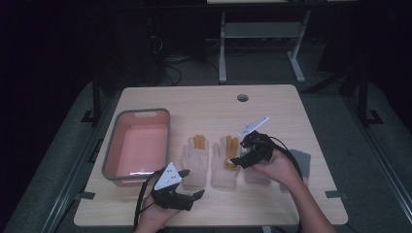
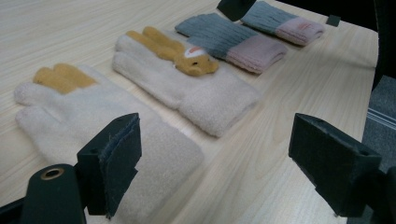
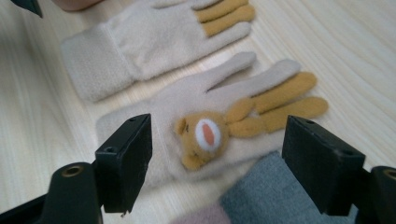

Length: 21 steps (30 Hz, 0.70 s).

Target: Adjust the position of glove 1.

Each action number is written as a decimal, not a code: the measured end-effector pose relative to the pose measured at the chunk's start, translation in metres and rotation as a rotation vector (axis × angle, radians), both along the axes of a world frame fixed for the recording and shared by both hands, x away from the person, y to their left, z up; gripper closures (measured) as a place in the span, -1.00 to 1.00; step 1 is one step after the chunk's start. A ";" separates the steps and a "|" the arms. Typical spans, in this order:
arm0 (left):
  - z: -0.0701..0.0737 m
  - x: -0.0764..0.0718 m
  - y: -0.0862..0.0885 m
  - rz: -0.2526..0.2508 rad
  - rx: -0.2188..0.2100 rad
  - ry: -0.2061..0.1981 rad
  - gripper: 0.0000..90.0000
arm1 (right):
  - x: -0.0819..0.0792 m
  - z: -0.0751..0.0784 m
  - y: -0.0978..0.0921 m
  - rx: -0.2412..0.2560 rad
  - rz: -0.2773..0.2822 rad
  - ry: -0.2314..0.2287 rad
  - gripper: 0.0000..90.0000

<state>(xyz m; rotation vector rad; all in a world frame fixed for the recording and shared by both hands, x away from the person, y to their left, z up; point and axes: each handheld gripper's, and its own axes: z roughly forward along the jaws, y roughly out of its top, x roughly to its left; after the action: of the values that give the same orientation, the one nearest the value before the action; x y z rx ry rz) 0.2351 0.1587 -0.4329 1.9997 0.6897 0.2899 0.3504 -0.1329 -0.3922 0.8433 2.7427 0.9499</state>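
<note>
Two cream gloves with orange fingers lie flat side by side mid-table. The plain glove is on the left. The glove with a bear face is on the right. My left gripper is open just in front of the plain glove's cuff, holding nothing. My right gripper hangs open low over the bear glove, its jaws on either side of the bear face, gripping nothing.
A pink bin with a grey rim stands at the left of the table. Two grey-and-pink gloves lie right of the cream pair, partly under the right hand. A cable hole is at the back.
</note>
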 end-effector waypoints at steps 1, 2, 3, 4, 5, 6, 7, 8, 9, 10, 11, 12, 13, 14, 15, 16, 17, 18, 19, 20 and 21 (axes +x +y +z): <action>0.000 0.000 0.000 0.000 0.000 0.000 -0.62 | 0.002 -0.002 0.002 -0.008 0.011 -0.002 -0.44; 0.000 0.000 0.001 0.007 -0.007 0.000 -0.62 | 0.003 -0.003 0.004 -0.011 0.013 0.004 -0.44; 0.000 0.000 0.001 0.010 -0.012 0.002 -0.63 | 0.004 -0.005 0.006 -0.015 0.014 0.008 -0.43; 0.001 -0.001 0.001 0.010 -0.011 0.002 -0.63 | 0.005 -0.006 0.008 -0.022 0.021 0.010 -0.43; 0.001 -0.001 0.001 0.010 -0.011 0.002 -0.63 | 0.005 -0.006 0.008 -0.022 0.021 0.010 -0.43; 0.001 -0.001 0.001 0.011 -0.008 0.002 -0.63 | 0.007 -0.009 0.012 -0.031 0.029 0.022 -0.40; 0.001 -0.001 0.001 0.011 -0.008 0.002 -0.63 | 0.008 -0.010 0.014 -0.039 0.037 0.025 -0.38; 0.001 -0.001 0.002 0.008 -0.001 0.002 -0.63 | 0.009 -0.012 0.016 -0.045 0.047 0.021 -0.36; 0.001 -0.001 0.002 0.008 -0.001 0.002 -0.63 | 0.009 -0.012 0.016 -0.045 0.047 0.021 -0.36; 0.001 -0.001 0.002 0.007 -0.001 0.002 -0.63 | 0.011 -0.015 0.020 -0.056 0.054 0.039 -0.32; 0.001 -0.001 0.002 0.008 -0.002 0.003 -0.63 | 0.012 -0.017 0.022 -0.064 0.056 0.050 -0.32; 0.001 -0.001 0.002 0.006 0.000 0.003 -0.63 | 0.013 -0.019 0.024 -0.070 0.061 0.051 -0.31; 0.001 0.000 0.002 0.007 0.001 0.002 -0.63 | 0.014 -0.021 0.026 -0.074 0.065 0.058 -0.27; 0.001 -0.001 0.002 0.011 -0.006 0.004 -0.63 | 0.015 -0.024 0.028 -0.084 0.069 0.059 -0.25; 0.001 -0.001 0.002 0.011 -0.006 0.002 -0.63 | 0.016 -0.025 0.029 -0.090 0.073 0.061 -0.23; 0.001 0.000 0.003 0.012 -0.007 0.002 -0.63 | 0.017 -0.027 0.031 -0.095 0.073 0.064 -0.18; 0.001 0.000 0.003 0.012 -0.007 0.002 -0.63 | 0.017 -0.027 0.031 -0.095 0.073 0.064 -0.18; 0.001 0.000 0.004 0.017 -0.010 0.006 -0.63 | 0.018 -0.030 0.033 -0.117 0.079 0.066 -0.13; 0.001 0.000 0.004 0.017 -0.010 0.006 -0.63 | 0.018 -0.030 0.033 -0.117 0.079 0.066 -0.13; 0.001 0.000 0.004 0.020 -0.013 0.006 -0.63 | 0.020 -0.034 0.034 -0.136 0.088 0.072 -0.03; 0.001 0.001 0.005 0.019 -0.011 0.003 -0.63 | 0.020 -0.036 0.035 -0.145 0.088 0.077 -0.01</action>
<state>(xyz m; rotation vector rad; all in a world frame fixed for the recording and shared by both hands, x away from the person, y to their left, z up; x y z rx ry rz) 0.2358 0.1635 -0.4316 1.9842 0.7112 0.2932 0.3700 -0.0982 -0.4282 0.7565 2.8940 0.7360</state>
